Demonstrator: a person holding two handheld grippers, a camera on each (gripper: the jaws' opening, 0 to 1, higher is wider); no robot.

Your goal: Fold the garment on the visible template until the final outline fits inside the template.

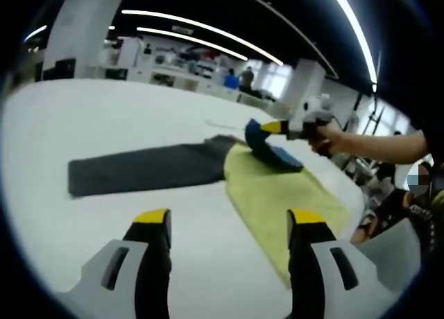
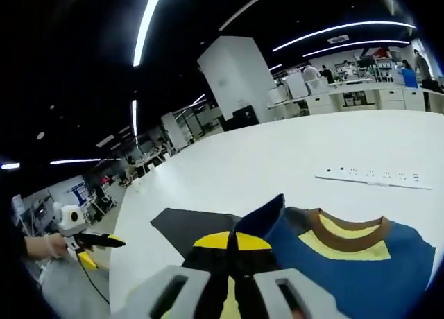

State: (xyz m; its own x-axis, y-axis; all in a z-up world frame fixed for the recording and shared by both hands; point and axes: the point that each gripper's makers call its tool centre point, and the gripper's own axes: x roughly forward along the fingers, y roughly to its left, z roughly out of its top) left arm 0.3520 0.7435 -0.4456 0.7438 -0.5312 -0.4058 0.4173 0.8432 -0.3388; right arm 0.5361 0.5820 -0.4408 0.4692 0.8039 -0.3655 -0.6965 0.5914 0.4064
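Observation:
A blue garment with a brown and yellow collar lies partly on a yellow-green template. My right gripper is shut on a lifted edge of the blue garment, which folds up over its yellow tips. In the left gripper view the right gripper hangs above the template's far end, held by a hand. My left gripper is open above the white table, short of the template, with nothing between its jaws. From the right gripper view, the left gripper is far off at the left.
A dark grey garment lies flat on the table to the left of the template, touching its far corner. A white power strip lies on the table beyond the blue garment. Desks and people stand far behind.

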